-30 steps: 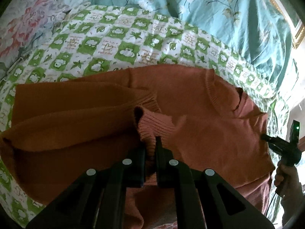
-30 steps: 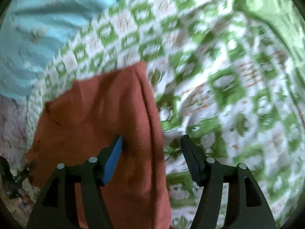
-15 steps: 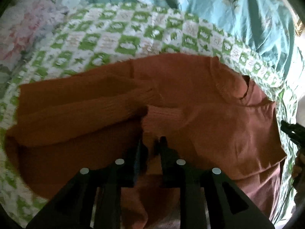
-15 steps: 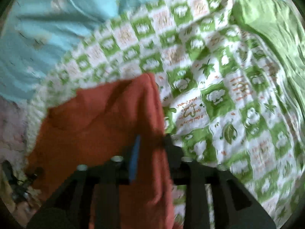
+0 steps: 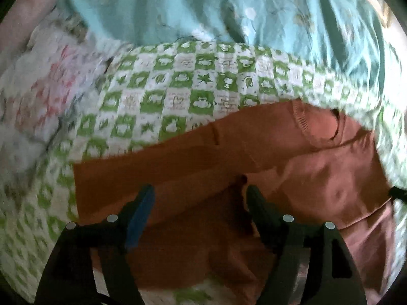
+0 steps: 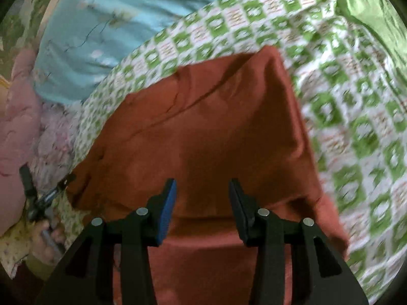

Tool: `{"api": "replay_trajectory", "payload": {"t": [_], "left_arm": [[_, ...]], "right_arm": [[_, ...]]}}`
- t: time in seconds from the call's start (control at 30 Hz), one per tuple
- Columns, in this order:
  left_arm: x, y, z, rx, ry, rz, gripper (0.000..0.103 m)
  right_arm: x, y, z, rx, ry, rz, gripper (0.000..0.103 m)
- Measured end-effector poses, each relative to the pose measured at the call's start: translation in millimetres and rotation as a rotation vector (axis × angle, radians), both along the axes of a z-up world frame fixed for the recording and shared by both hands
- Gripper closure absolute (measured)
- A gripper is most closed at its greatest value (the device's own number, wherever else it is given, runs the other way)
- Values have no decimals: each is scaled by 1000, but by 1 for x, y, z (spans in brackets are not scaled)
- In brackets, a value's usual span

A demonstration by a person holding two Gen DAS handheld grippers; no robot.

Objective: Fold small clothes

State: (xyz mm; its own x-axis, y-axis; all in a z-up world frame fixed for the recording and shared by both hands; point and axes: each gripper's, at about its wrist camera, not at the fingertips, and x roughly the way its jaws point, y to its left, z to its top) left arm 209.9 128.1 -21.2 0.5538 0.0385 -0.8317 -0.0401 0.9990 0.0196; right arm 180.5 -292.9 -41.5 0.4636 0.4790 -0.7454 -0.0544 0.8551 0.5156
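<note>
A rust-orange sweater (image 5: 292, 157) lies flat on the green-and-white checked blanket (image 5: 178, 99), collar (image 5: 320, 129) at the far right. My left gripper (image 5: 198, 193) hovers over the folded-in sleeves with its jaws opening wide. The sleeve cuff (image 5: 239, 184) lies loose between them, near the right finger, and no pad presses it. In the right wrist view the sweater (image 6: 216, 127) fills the middle. My right gripper (image 6: 202, 185) hangs above its body, jaws opening, nothing pinched. The left gripper (image 6: 43, 195) shows at the left edge, held by a hand.
A light blue flowered quilt (image 5: 229, 12) is bunched along the far side of the bed. A pink-and-white flowered cover (image 5: 38, 96) lies at the left. A plain green cloth (image 6: 376, 17) sits at the far right. Checked blanket stretches to the right of the sweater.
The left gripper has let go of the sleeve cuff, spread its jaws wide and lifted a little. The right gripper has shifted from the sweater's right edge to over its body.
</note>
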Motion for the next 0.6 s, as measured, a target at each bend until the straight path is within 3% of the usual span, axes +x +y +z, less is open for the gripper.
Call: {"api": "replay_trajectory", "payload": {"t": [0.1, 0.2, 0.27, 0.3, 0.33, 0.37, 0.47, 0.6], "left_arm": [[20, 1, -19, 56, 67, -55, 20], [38, 6, -42, 48, 165, -96, 20], [43, 7, -56, 66, 213, -111, 31], [42, 9, -60, 48, 220, -114, 54], [40, 11, -56, 4, 204, -114, 78], [37, 13, -51, -13, 181, -90, 93], [26, 21, -28, -44, 98, -7, 97], [6, 23, 22, -183, -67, 67, 97]], "right_arm": [[-7, 6, 0, 8, 12, 15, 59], [-13, 10, 2, 12, 16, 23, 59], [-15, 12, 2, 11, 19, 25, 59], [-16, 12, 2, 9, 21, 25, 59], [-18, 12, 3, 10, 21, 26, 59], [-19, 12, 3, 11, 20, 27, 59], [-22, 10, 5, 10, 8, 18, 59], [-23, 1, 10, 11, -15, -7, 59]]}}
